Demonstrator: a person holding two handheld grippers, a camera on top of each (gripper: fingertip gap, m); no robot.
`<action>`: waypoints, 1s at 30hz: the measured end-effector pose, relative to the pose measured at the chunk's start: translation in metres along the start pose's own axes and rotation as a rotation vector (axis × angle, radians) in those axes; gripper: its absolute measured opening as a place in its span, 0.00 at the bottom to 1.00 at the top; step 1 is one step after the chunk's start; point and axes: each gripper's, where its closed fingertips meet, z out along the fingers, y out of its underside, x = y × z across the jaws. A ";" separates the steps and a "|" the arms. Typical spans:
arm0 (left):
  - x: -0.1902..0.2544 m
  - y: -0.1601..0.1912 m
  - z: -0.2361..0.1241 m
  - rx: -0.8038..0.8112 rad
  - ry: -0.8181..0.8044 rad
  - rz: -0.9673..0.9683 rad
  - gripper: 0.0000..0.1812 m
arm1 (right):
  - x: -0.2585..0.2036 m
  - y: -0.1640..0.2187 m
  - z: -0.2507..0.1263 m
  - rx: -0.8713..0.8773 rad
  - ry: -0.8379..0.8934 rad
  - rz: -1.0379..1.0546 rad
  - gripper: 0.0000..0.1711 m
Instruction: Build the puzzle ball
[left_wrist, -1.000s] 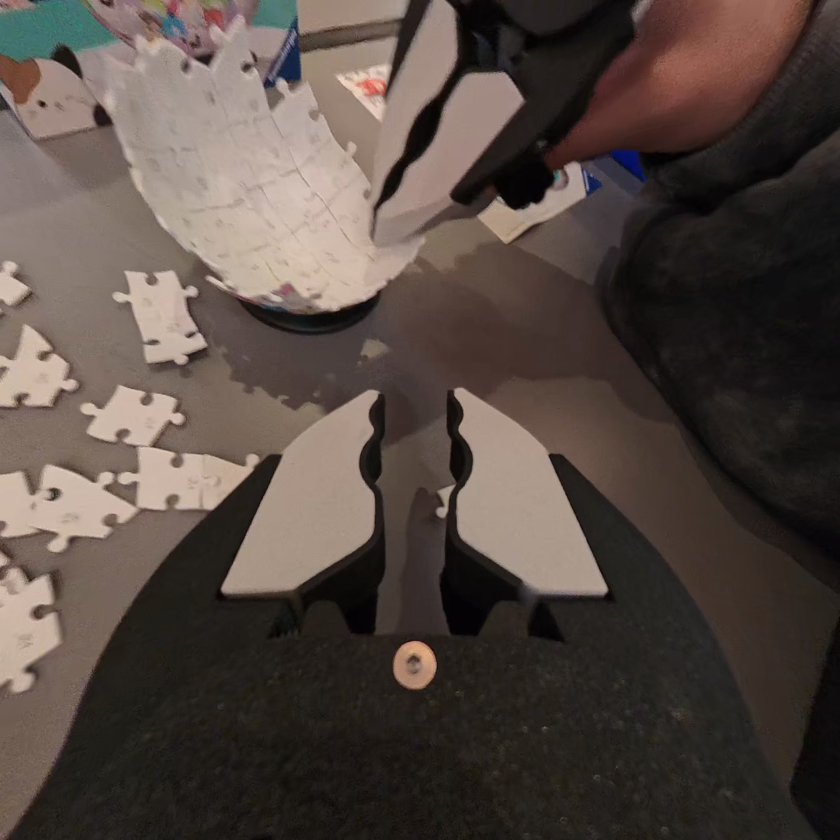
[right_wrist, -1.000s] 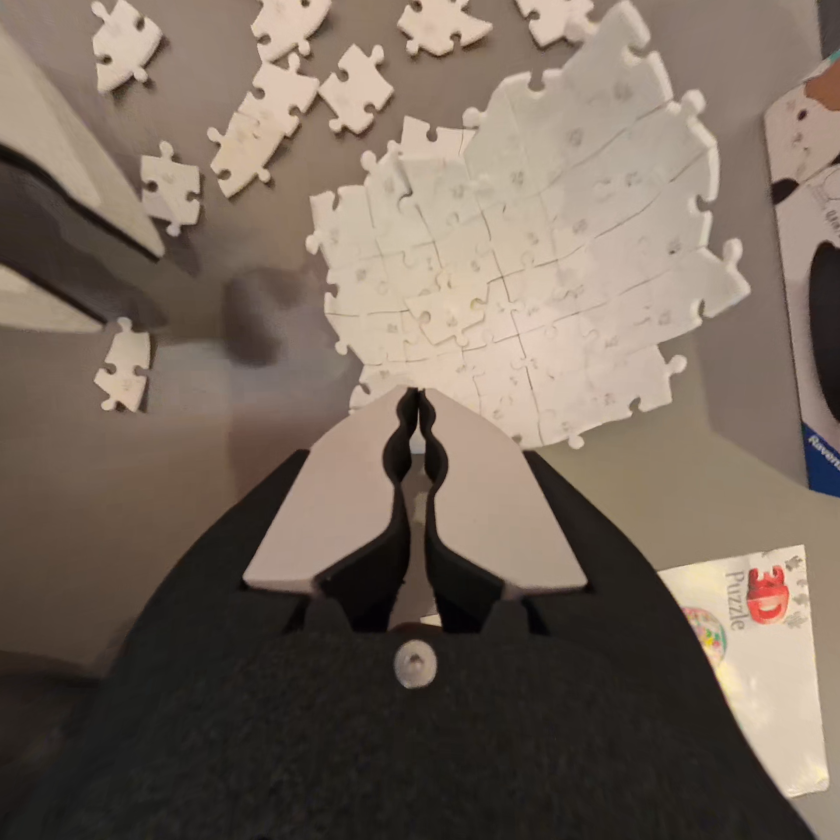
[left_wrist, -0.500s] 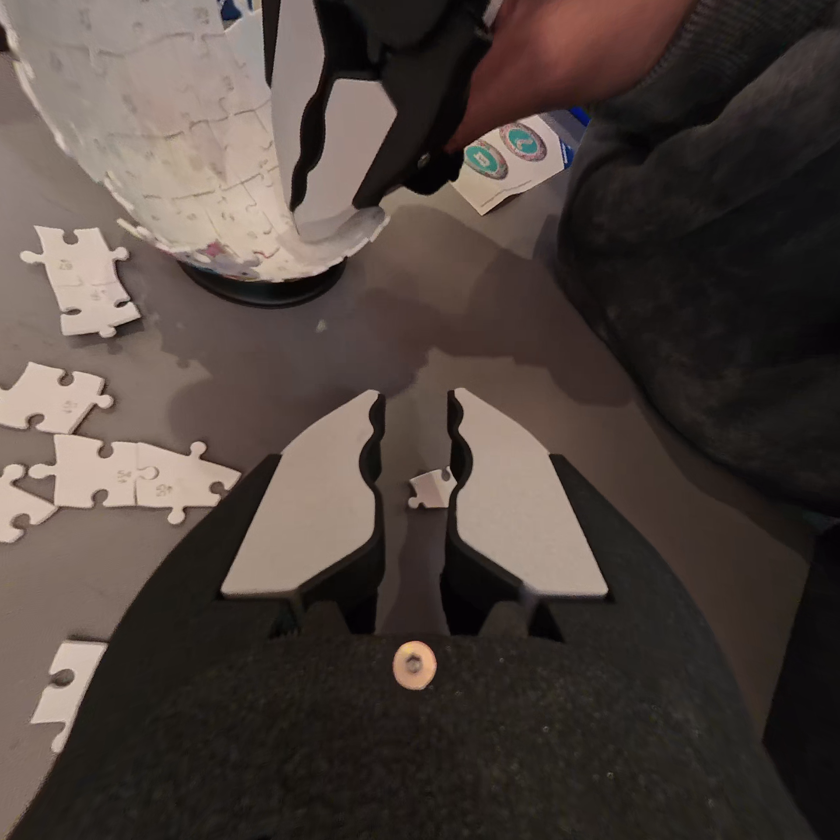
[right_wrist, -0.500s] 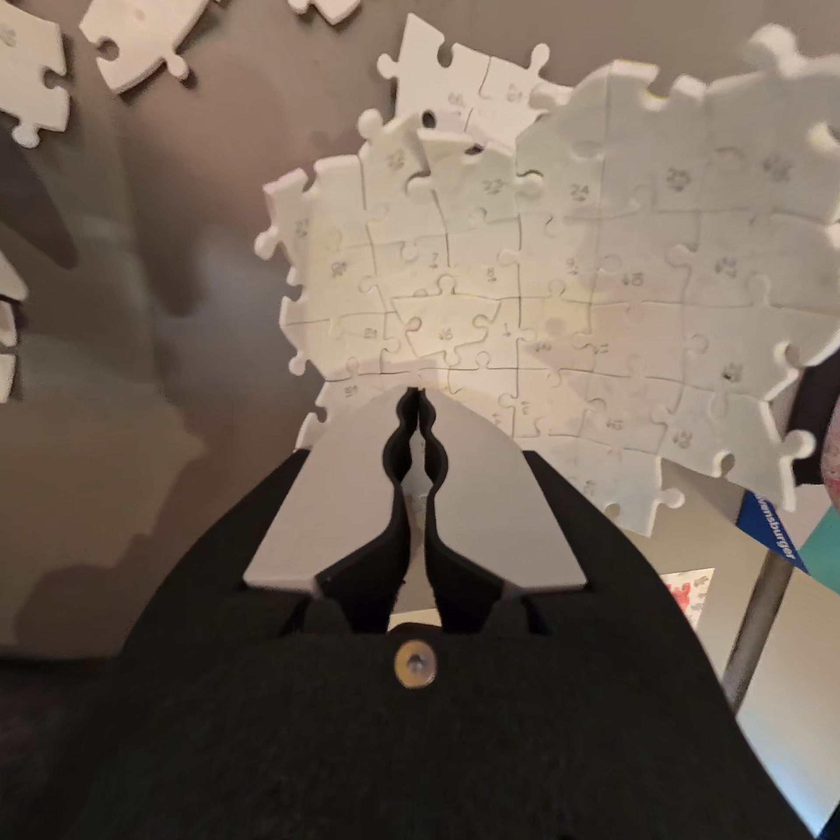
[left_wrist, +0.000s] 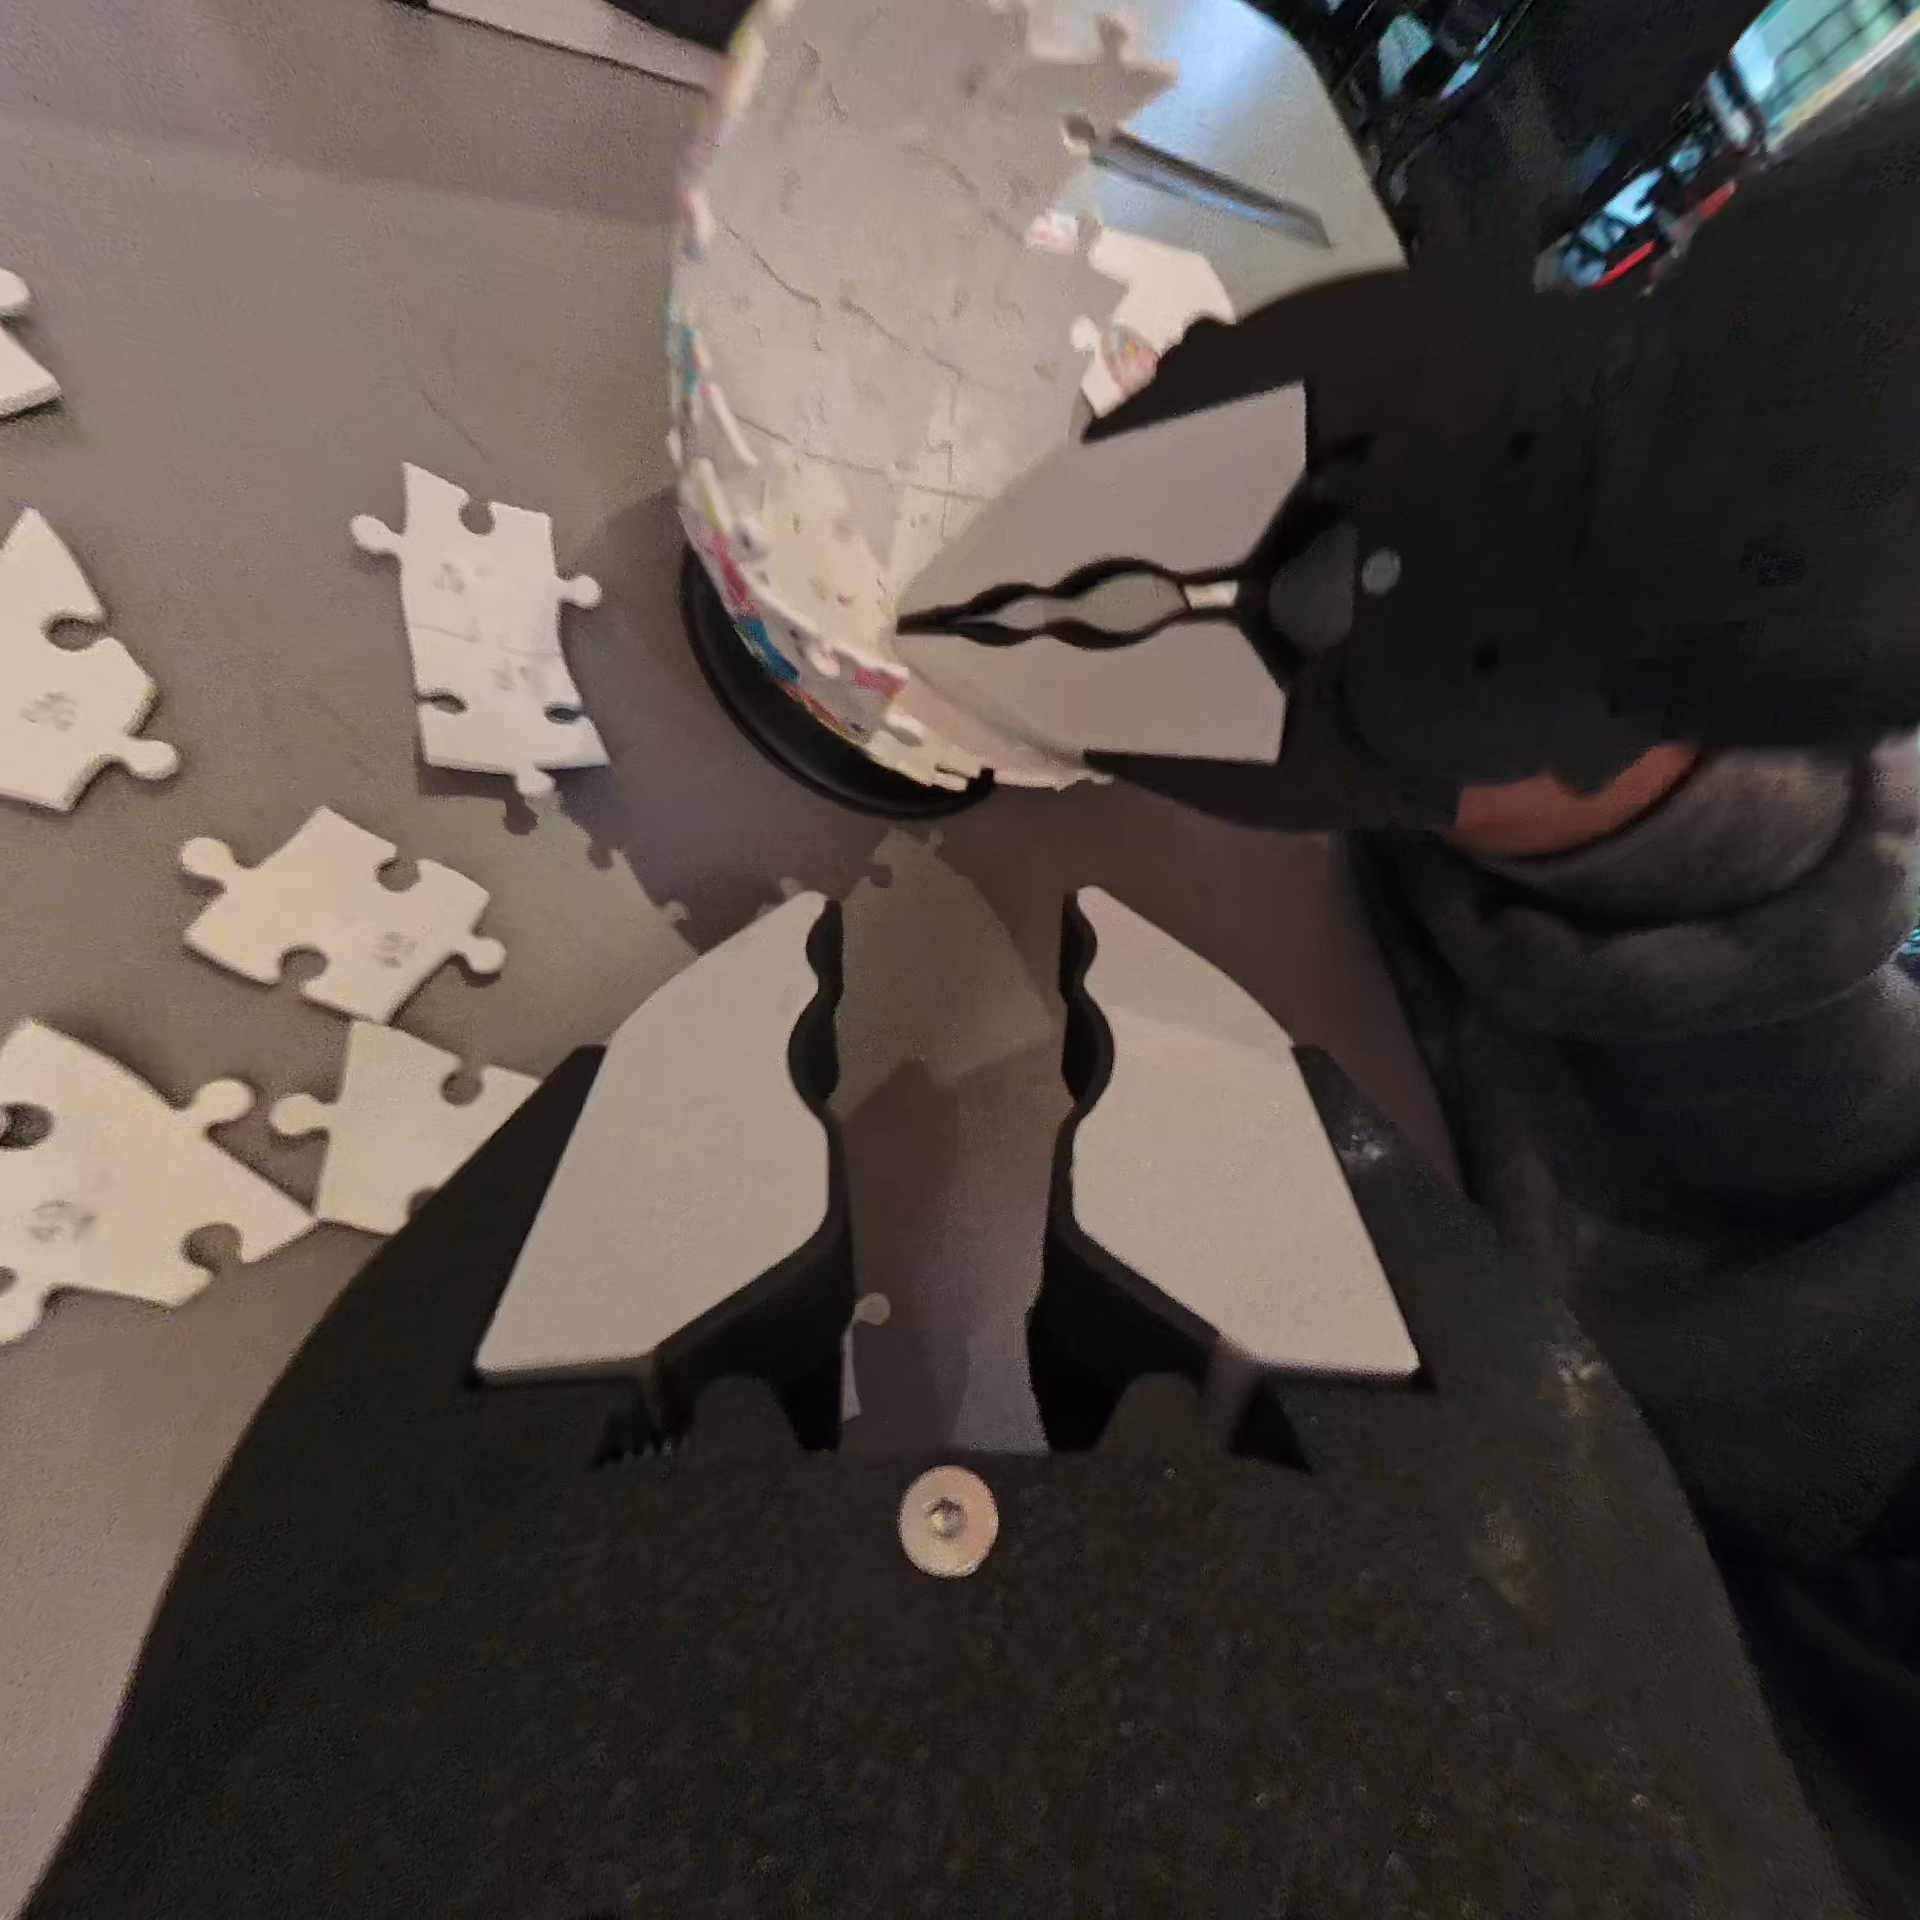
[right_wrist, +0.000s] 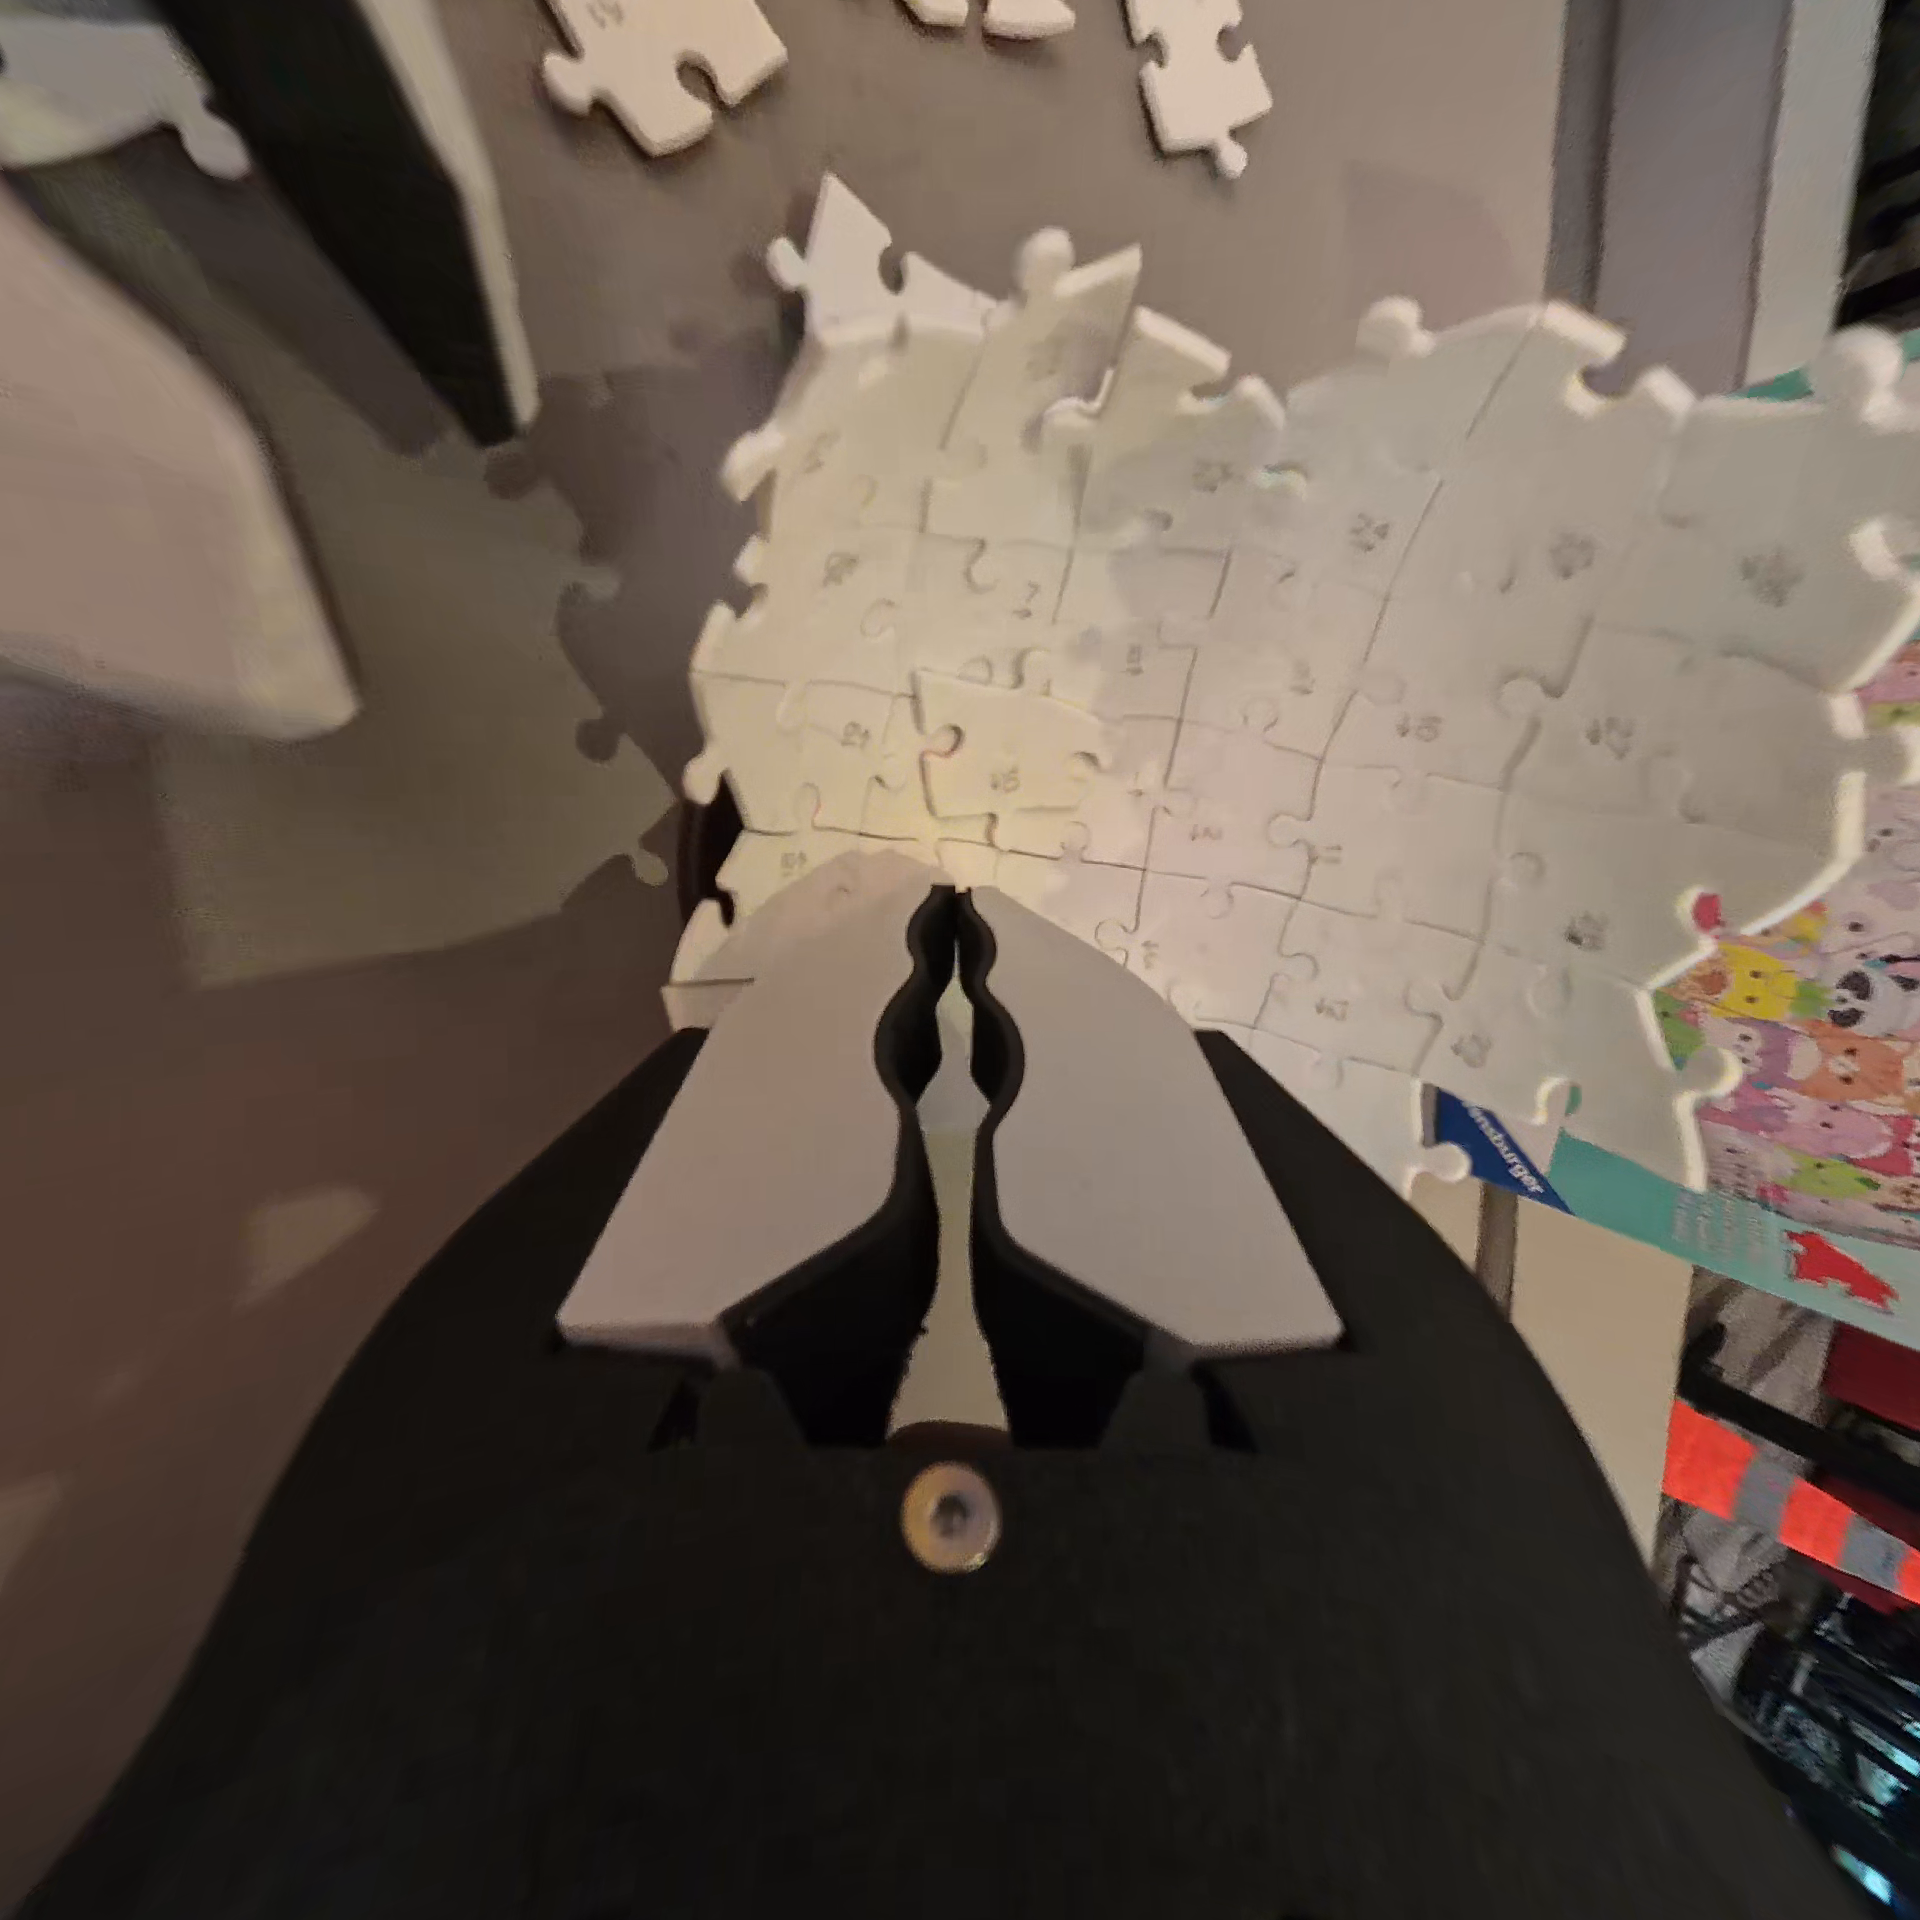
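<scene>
1. Grey tabletop (left_wrist: 260, 260) lies bare between the left gripper (left_wrist: 945, 925) and the black ring stand (left_wrist: 748, 707); the gripper's jaws stand apart with nothing between the tips.
2. White and half built, the puzzle ball shell (left_wrist: 883, 343) sits tilted on that stand, its jagged rim of tabs and notches pointing up and away from the left gripper.
3. From the right side the right gripper (left_wrist: 904, 623) reaches in, its jaws pressed together on the shell's lower edge; the right wrist view shows the same tips (right_wrist: 954, 894) meeting at the rim of the shell's numbered inner face (right_wrist: 1299, 727).
4. Motion blur softens the shell's upper part in both views, and its top is cut off by the frame in the left wrist view.
5. Only a sliver of a small white piece (left_wrist: 862, 1340) shows between the left gripper's finger bases, the rest hidden.
6. Loose white puzzle pieces (left_wrist: 343, 914) are scattered on the table left of the stand, one pair of them joined (left_wrist: 488, 634) just beside it.
7. Beyond the shell stands the colourful puzzle box (right_wrist: 1818, 1039), and a dark sleeve (left_wrist: 1714, 987) crowds the table's right side.
</scene>
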 end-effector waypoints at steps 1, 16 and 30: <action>-0.002 -0.004 -0.001 0.004 0.005 -0.012 0.22 | 0.000 -0.001 0.000 0.014 0.021 -0.008 0.00; -0.012 -0.035 0.012 -0.045 -0.024 -0.056 0.10 | 0.012 -0.016 -0.019 0.140 0.255 -0.158 0.00; -0.004 -0.013 0.019 -0.001 -0.105 0.040 0.08 | 0.004 -0.007 -0.019 0.143 -0.178 0.243 0.15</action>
